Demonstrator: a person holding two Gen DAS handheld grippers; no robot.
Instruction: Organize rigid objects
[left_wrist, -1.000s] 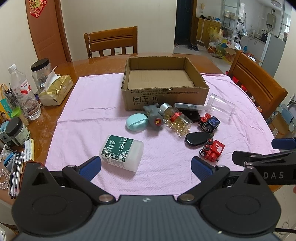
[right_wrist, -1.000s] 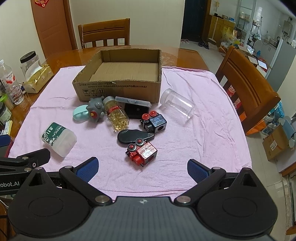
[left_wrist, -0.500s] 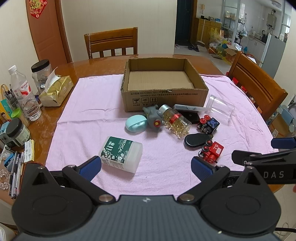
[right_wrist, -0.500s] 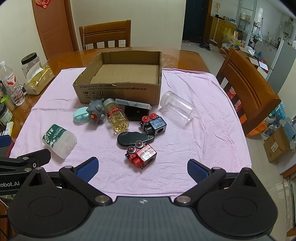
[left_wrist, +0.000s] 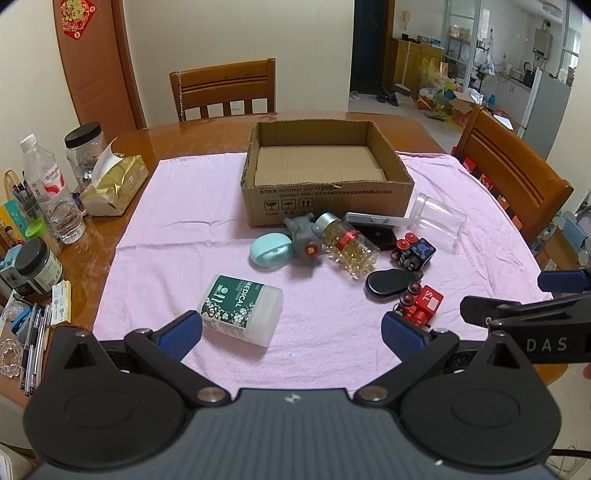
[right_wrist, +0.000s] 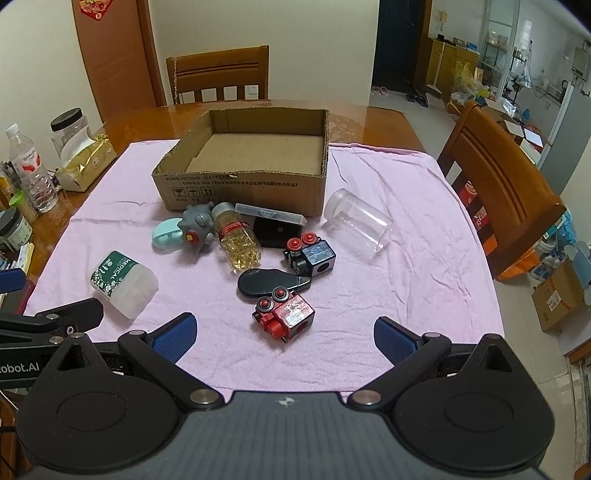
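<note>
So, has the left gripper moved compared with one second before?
Yes, slightly. In the left wrist view the cardboard box and the green medical bottle sit a little higher and further left than before, so the left gripper drifted slightly, jaws open.

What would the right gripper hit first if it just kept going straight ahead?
Most likely the red toy: it lies on the cloth just ahead of the open right gripper, roughly midway between its fingers. Height is hard to judge, so it might pass over.

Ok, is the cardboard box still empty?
Empty. The cardboard box shows only bare cardboard floor in both views; the clear jar and toys lie outside on the pink cloth.
</note>
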